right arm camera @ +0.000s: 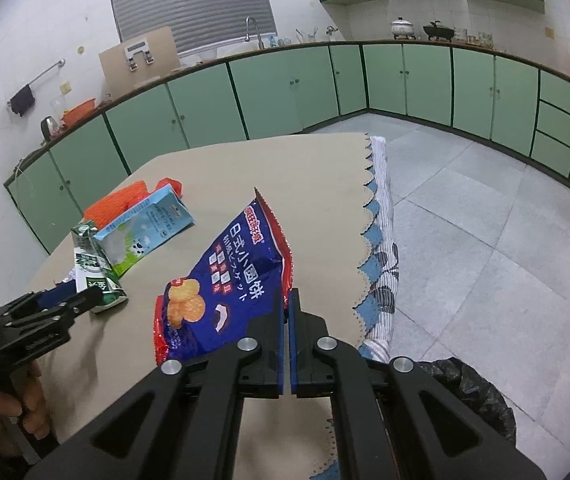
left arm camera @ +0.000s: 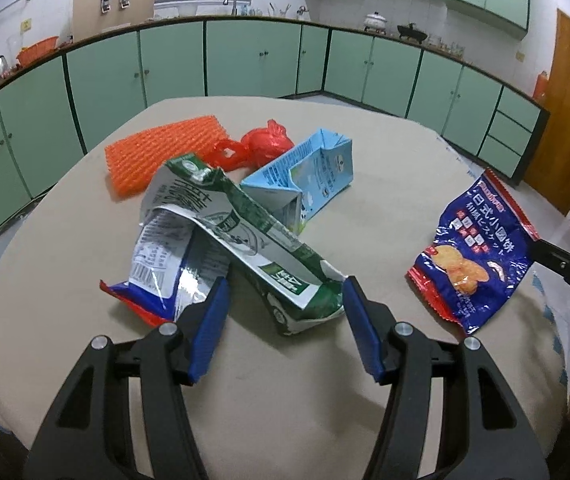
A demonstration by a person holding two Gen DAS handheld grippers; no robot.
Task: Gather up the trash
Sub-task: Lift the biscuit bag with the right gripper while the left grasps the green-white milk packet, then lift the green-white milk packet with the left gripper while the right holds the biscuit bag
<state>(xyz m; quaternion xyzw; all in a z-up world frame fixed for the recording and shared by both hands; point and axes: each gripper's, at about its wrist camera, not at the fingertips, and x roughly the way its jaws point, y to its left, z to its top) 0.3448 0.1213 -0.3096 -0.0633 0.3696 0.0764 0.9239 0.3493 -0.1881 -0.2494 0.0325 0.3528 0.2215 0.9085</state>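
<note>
A crushed green-and-white milk carton [left arm camera: 261, 248] lies on the beige table [left arm camera: 285, 392]. Its near end sits between the blue pads [left arm camera: 211, 320] of my left gripper [left arm camera: 285, 286], which stands open just above the table, with a small gap at the left pad. From the right wrist view the left gripper [right arm camera: 67, 304] reaches the same carton [right arm camera: 95, 268]. My right gripper [right arm camera: 287, 300] is shut on the edge of a dark blue biscuit bag [right arm camera: 225, 280], which hangs above the table's right side. That bag [left arm camera: 477, 248] also appears at the right of the left wrist view.
A light blue carton [left arm camera: 305, 172], a red plastic bag [left arm camera: 261, 144] and an orange bristly mat [left arm camera: 161, 152] lie behind the green carton. A silver-and-blue foil wrapper [left arm camera: 165, 280] lies under it. A black bin bag [right arm camera: 469, 392] sits beside the table's right edge. Green cabinets ring the room.
</note>
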